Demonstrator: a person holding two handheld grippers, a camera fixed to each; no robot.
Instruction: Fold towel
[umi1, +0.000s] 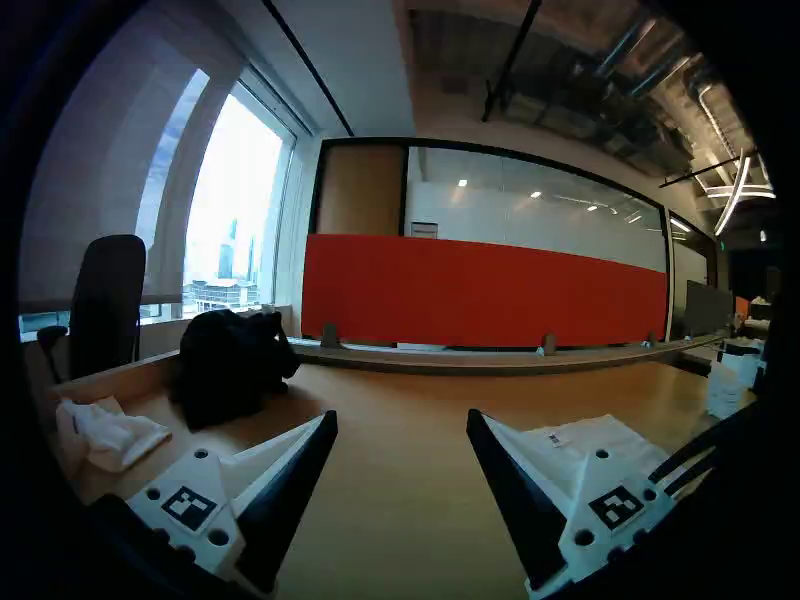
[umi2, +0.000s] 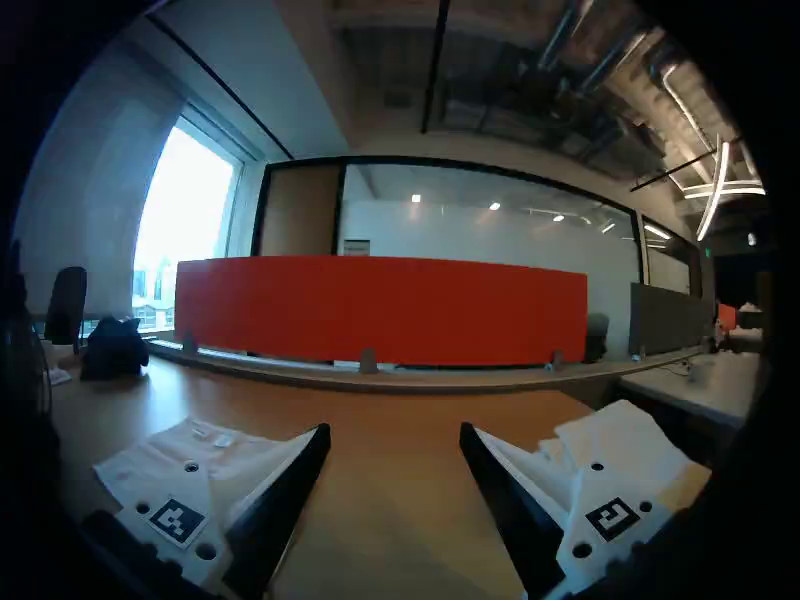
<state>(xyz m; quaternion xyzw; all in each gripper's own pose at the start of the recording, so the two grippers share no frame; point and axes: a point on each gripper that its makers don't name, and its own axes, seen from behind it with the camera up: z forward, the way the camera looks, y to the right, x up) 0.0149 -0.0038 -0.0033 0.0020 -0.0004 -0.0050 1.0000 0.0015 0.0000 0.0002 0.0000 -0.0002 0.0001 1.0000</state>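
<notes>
A flat white towel (umi1: 585, 435) with a small label lies on the wooden desk (umi1: 400, 480), partly hidden behind the right-hand finger in the left gripper view. The same towel (umi2: 205, 448) lies behind the left-hand finger in the right gripper view. My left gripper (umi1: 400, 430) is open over bare wood, holding nothing. My right gripper (umi2: 394, 440) is also open with only the desk (umi2: 395, 500) between its fingers. Neither gripper touches the towel.
A crumpled white cloth (umi1: 105, 432) and a black bag (umi1: 230, 365) sit at the desk's left, by a black chair (umi1: 105, 305). Another white cloth pile (umi2: 620, 432) lies near the desk's right edge. A red divider (umi2: 380, 310) runs along the back.
</notes>
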